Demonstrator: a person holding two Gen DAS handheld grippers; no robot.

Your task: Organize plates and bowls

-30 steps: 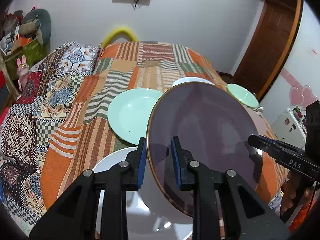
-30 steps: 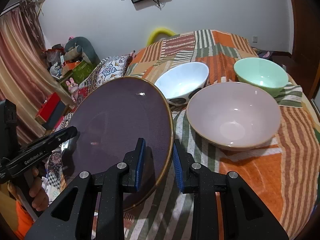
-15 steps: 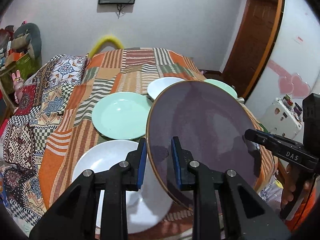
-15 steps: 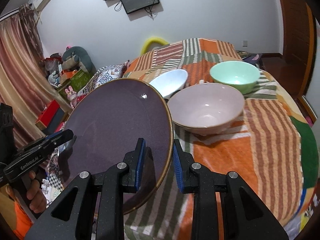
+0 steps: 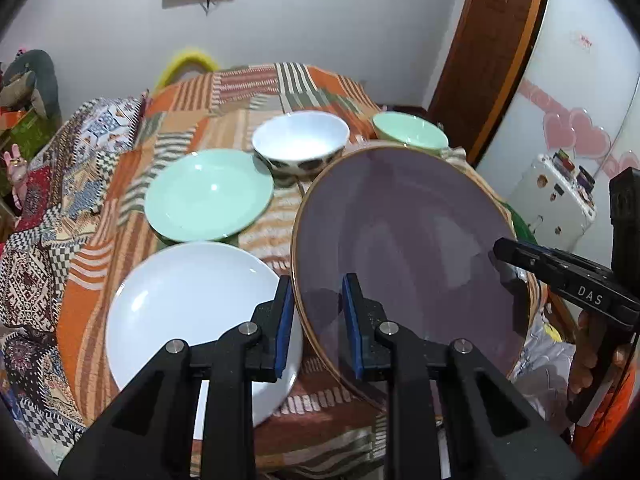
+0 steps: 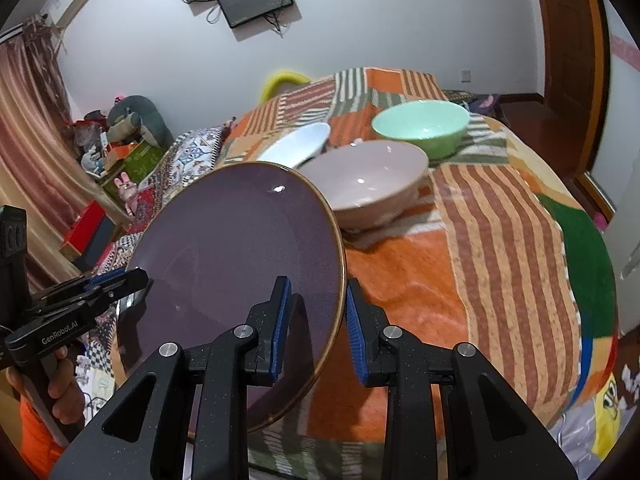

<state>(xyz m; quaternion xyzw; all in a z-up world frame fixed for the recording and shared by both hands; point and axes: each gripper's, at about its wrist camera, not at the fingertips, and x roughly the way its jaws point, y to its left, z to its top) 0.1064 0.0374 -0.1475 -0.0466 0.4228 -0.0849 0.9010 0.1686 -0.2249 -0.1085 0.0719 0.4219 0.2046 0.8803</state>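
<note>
A large purple plate [image 5: 404,248] with a gold rim is held up off the bed by both grippers. My left gripper [image 5: 318,318] is shut on its left rim. My right gripper [image 6: 316,320] is shut on its right rim, and the plate [image 6: 236,264] tilts toward the left in that view. A white plate [image 5: 192,312] and a mint green plate [image 5: 208,194] lie on the striped blanket [image 5: 256,92]. A white bowl [image 5: 300,142], a mint green bowl [image 6: 420,126] and a pale pink bowl [image 6: 368,180] stand further back.
The bed's right edge [image 6: 592,280] drops to the floor. A wooden door [image 5: 492,52] and a small white appliance [image 5: 556,204] stand at the right. Toys and boxes [image 6: 120,148] are piled at the left wall.
Both grippers have lifted the purple plate and drawn it back toward the bed's near edge. The white plate and the bowls now show more fully below and beyond it.
</note>
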